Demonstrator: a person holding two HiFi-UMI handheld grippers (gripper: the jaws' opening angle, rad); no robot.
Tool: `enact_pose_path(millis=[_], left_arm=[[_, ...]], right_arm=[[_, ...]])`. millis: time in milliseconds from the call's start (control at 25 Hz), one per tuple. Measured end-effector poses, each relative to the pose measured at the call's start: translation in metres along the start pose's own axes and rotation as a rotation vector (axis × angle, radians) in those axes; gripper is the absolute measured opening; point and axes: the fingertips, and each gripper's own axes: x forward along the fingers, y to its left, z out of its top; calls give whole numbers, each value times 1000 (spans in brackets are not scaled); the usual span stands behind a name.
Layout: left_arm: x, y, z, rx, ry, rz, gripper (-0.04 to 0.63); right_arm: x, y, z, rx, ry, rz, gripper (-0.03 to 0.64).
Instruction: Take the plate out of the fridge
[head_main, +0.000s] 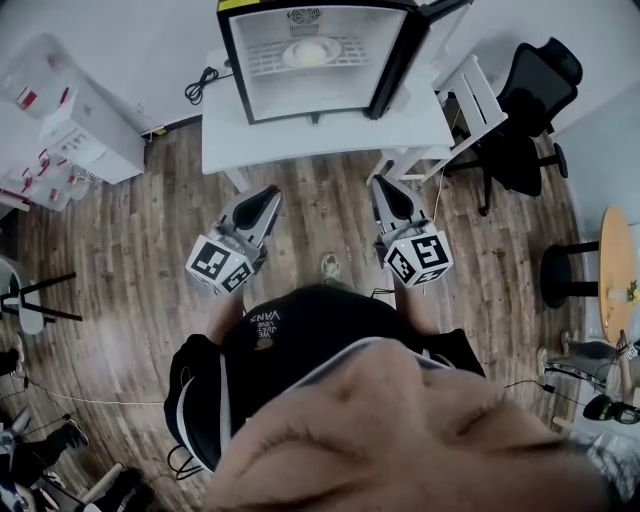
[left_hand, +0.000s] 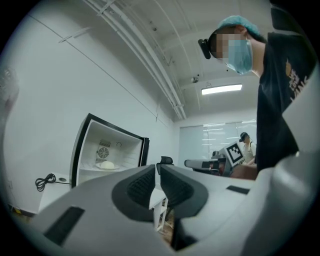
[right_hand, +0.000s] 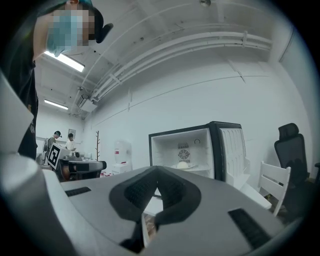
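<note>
A small black fridge (head_main: 310, 60) stands open on a white table (head_main: 320, 135), its door swung to the right. On its wire shelf lies a white plate (head_main: 310, 52) with a pale round lump on it. The plate (left_hand: 106, 165) also shows in the left gripper view, and the plate (right_hand: 184, 165) in the right gripper view. My left gripper (head_main: 271, 194) and right gripper (head_main: 384, 186) hover side by side over the wooden floor, well short of the table. Both are shut and hold nothing. The left gripper (left_hand: 157, 175) and right gripper (right_hand: 158, 184) point toward the fridge.
A black office chair (head_main: 530, 110) and a white slatted chair (head_main: 475, 100) stand right of the table. A black cable (head_main: 200, 85) lies on the table's left end. White units (head_main: 90, 130) line the left wall. A round wooden table (head_main: 618, 270) is at far right.
</note>
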Motion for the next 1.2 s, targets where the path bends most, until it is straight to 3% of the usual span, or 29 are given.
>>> enact_pose_path(millis=[600, 800, 1200], left_arm=[[100, 39, -1, 21, -12, 84, 26], [119, 52, -4, -10, -2, 162, 26], [132, 73, -19, -52, 32, 212, 26]], right_arm=[[61, -96, 12, -16, -19, 85, 3], [77, -120, 11, -19, -14, 118, 3], [111, -131, -6, 3, 25, 174, 3]])
